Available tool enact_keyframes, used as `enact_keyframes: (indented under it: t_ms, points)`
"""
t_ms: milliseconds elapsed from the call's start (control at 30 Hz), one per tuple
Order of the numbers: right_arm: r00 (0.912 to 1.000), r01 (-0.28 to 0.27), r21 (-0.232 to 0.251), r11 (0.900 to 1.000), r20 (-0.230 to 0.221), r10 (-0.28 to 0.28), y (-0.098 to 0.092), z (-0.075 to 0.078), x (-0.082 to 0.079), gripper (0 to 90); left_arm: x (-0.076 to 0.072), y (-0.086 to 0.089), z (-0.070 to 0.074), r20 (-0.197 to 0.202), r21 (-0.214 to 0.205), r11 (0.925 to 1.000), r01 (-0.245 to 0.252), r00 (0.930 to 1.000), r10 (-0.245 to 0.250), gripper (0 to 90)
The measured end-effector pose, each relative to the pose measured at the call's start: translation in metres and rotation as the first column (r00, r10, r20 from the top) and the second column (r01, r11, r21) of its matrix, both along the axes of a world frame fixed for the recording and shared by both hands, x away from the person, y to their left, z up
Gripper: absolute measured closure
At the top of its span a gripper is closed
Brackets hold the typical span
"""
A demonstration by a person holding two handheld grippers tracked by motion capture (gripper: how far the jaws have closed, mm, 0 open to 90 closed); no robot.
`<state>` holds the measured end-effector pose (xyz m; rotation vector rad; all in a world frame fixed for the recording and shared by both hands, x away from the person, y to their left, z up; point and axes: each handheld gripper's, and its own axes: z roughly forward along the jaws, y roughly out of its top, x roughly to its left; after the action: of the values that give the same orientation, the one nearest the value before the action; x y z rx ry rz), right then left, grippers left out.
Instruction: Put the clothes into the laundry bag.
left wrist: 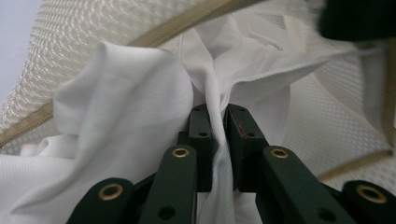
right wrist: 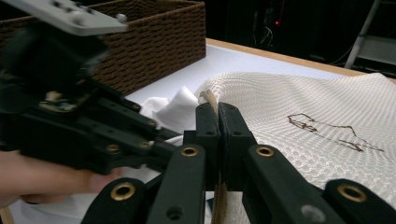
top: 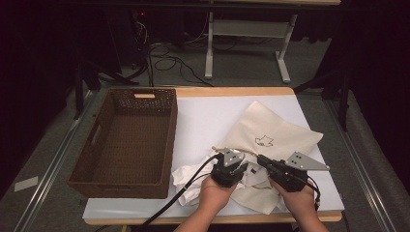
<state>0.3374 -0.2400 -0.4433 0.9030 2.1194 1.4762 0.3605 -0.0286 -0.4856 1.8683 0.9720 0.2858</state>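
Observation:
A cream mesh laundry bag (top: 270, 130) with a brown maple-leaf print lies on the white table top, its mouth towards the person. A crumpled white garment (top: 188, 181) spills out of that mouth to the left. My left gripper (top: 243, 168) is shut on a fold of the white garment (left wrist: 130, 102), pinched between its jaws (left wrist: 219, 116) at the bag's zipped opening (left wrist: 93, 23). My right gripper (top: 261, 159) is shut on the bag's tan edge band (right wrist: 211, 99), with the mesh bag (right wrist: 303, 107) spread beyond it. The two grippers sit close together, tips nearly meeting.
A brown wicker basket (top: 121, 186) with cut-out handles stands empty at the table's left, also seen behind the left gripper (right wrist: 154, 42). The white sheet (top: 208, 116) covers the wooden table. Dark floor, cables and a table frame lie beyond the far edge.

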Motion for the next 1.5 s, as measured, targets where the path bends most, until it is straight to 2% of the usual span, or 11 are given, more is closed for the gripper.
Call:
enact_keyframes:
  t_ms: [167, 267, 433, 567, 733, 833, 1000, 1067, 1167, 1300, 1500]
  points:
    - [0.9999, -0.012, 0.001, 0.9999, 0.009, 0.012, 0.001, 0.001, -0.002, 89.4, 0.005, -0.004, -0.001, 0.007, -0.025, 0.9973, -0.069, 0.9976, 0.069, 79.8]
    - [0.9999, -0.011, 0.000, 0.9999, 0.010, 0.011, 0.000, 0.000, -0.002, 89.4, 0.005, -0.006, 0.000, 0.020, -0.041, 0.9982, -0.044, 0.9988, 0.045, 76.8]
    - [1.0000, -0.004, 0.006, 1.0000, 0.002, 0.004, -0.002, -0.001, -0.001, 89.3, -0.006, -0.003, 0.007, 0.094, -0.046, 0.9989, 0.010, 0.9955, -0.006, 50.7]
    - [1.0000, 0.002, 0.004, 1.0000, -0.002, -0.002, -0.003, -0.003, 0.000, 89.3, -0.019, 0.010, 0.015, 0.112, 0.013, 0.9982, 0.059, 0.9919, -0.060, 33.8]
    - [1.0000, 0.007, -0.001, 1.0000, 0.000, -0.007, -0.003, -0.004, -0.001, 89.3, -0.038, 0.040, 0.020, 0.141, 0.046, 0.9965, 0.070, 0.9871, -0.075, 27.0]
    - [1.0000, 0.009, -0.004, 1.0000, -0.001, -0.009, -0.003, -0.004, -0.002, 89.3, -0.045, 0.060, 0.017, 0.150, 0.056, 0.9973, 0.047, 0.9871, -0.055, 25.0]
    - [0.9999, 0.013, -0.008, 0.9999, 0.000, -0.013, -0.004, -0.005, -0.003, 89.3, -0.050, 0.080, -0.010, 0.087, 0.020, 0.9993, 0.030, 0.9957, -0.032, 24.0]
    - [0.9999, 0.013, -0.013, 0.9998, 0.000, -0.013, -0.004, -0.005, -0.003, 89.3, -0.049, 0.077, -0.019, 0.051, 0.065, 0.9964, 0.054, 0.9971, -0.057, 23.4]
    - [0.9999, 0.015, -0.017, 0.9998, 0.002, -0.015, -0.003, -0.005, -0.003, 89.3, -0.047, 0.070, -0.023, 0.045, 0.082, 0.9950, 0.057, 0.9971, -0.061, 21.7]
    - [1.0000, 0.005, -0.020, 0.9998, 0.001, -0.005, -0.002, -0.007, -0.003, 89.3, -0.046, 0.062, -0.033, 0.030, 0.167, 0.9838, 0.066, 0.9970, -0.072, 24.3]
    - [1.0000, 0.001, -0.016, 0.9999, -0.007, -0.001, -0.003, -0.008, -0.004, 89.3, -0.048, 0.063, -0.035, 0.056, 0.178, 0.9830, 0.043, 0.9969, -0.054, 56.1]
